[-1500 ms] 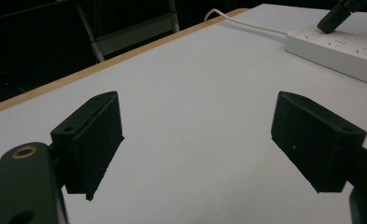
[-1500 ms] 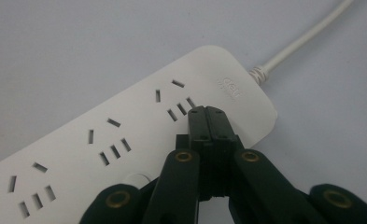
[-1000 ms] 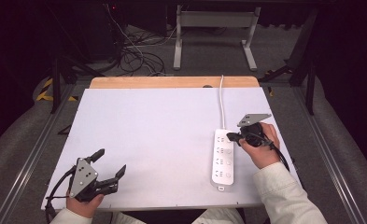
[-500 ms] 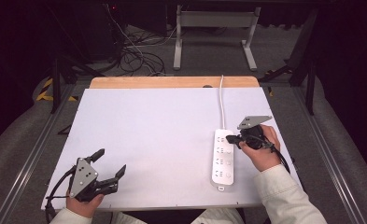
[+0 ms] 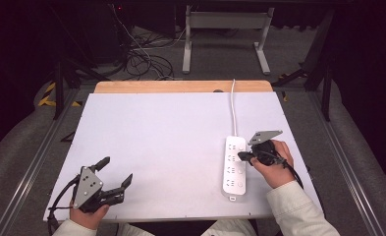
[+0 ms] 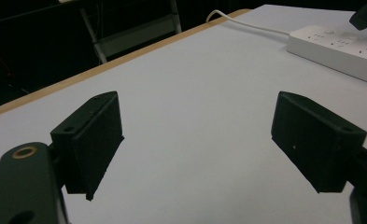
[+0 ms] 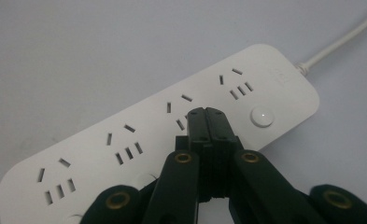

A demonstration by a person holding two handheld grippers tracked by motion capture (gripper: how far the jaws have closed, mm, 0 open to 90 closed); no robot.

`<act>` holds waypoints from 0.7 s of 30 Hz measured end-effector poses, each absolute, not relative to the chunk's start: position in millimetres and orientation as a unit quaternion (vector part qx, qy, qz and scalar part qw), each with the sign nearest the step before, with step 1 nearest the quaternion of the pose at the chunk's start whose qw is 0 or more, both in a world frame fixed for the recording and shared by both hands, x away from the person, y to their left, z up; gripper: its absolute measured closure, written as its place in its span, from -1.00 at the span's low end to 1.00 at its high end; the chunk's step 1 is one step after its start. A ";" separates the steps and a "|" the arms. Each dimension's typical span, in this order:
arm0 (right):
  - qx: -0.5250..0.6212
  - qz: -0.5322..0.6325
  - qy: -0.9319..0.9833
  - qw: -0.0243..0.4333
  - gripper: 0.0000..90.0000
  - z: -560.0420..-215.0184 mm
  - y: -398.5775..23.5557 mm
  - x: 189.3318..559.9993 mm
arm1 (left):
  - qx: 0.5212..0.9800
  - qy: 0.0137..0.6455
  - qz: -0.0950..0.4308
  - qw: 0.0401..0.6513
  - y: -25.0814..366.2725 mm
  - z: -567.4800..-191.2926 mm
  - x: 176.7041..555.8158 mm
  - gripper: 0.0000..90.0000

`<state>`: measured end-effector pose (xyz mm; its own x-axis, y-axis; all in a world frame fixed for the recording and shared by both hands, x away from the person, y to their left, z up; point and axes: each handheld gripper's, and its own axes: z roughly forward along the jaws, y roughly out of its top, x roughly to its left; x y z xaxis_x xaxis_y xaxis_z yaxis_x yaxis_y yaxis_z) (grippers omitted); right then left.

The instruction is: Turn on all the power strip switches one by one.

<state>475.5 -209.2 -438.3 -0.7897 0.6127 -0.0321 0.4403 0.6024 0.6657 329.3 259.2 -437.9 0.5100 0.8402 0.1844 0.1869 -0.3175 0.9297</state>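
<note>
We see the power strip (image 5: pixel 234 165) lying on the table (image 5: pixel 171 137) at the right. Our right claw (image 5: pixel 241 156) is fully closed, empty, over its sockets. Our left claw (image 5: pixel 116 171) gapes wide, empty, near the front-left corner.

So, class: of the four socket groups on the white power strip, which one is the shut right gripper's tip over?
The second socket group from the cable end; the right gripper covers part of it, the other three lie bare.
</note>
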 end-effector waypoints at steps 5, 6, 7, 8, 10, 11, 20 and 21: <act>0.300 0.328 0.887 0.127 1.00 -443.0 -209.0 475.5 | 0.732 0.351 0.350 0.468 259.1 -437.9 329.1 -0.63; 0.302 0.328 0.886 0.129 1.00 -443.9 -209.0 475.6 | 0.732 0.351 0.350 0.467 259.1 -437.8 329.1 -0.63; 0.302 0.327 0.886 0.128 1.00 -444.2 -209.2 475.7 | 0.732 0.351 0.350 0.467 259.0 -437.9 329.1 -0.63; 0.302 0.327 0.886 0.128 1.00 -444.5 -209.4 475.8 | 0.733 0.351 0.350 0.467 259.0 -437.9 329.1 -0.63; 0.301 0.327 0.886 0.128 1.00 -445.4 -209.1 475.9 | 0.733 0.350 0.350 0.467 259.0 -437.9 329.1 -0.63; 0.301 0.326 0.887 0.128 1.00 -445.7 -208.8 475.8 | 0.733 0.351 0.349 0.467 258.8 -438.0 329.0 -0.63; 0.303 0.327 0.886 0.129 1.00 -448.3 -208.7 475.0 | 0.733 0.349 0.353 0.465 259.1 -437.6 328.6 -0.63; 0.304 0.329 0.885 0.128 1.00 -448.7 -209.0 475.0 | 0.733 0.348 0.353 0.465 259.0 -437.6 328.6 -0.63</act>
<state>475.0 -209.0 -448.7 -0.7817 0.6231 -0.0268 0.4543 0.5982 0.6601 328.6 259.0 -437.6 0.5087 0.8390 0.1932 0.1824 -0.3244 0.9282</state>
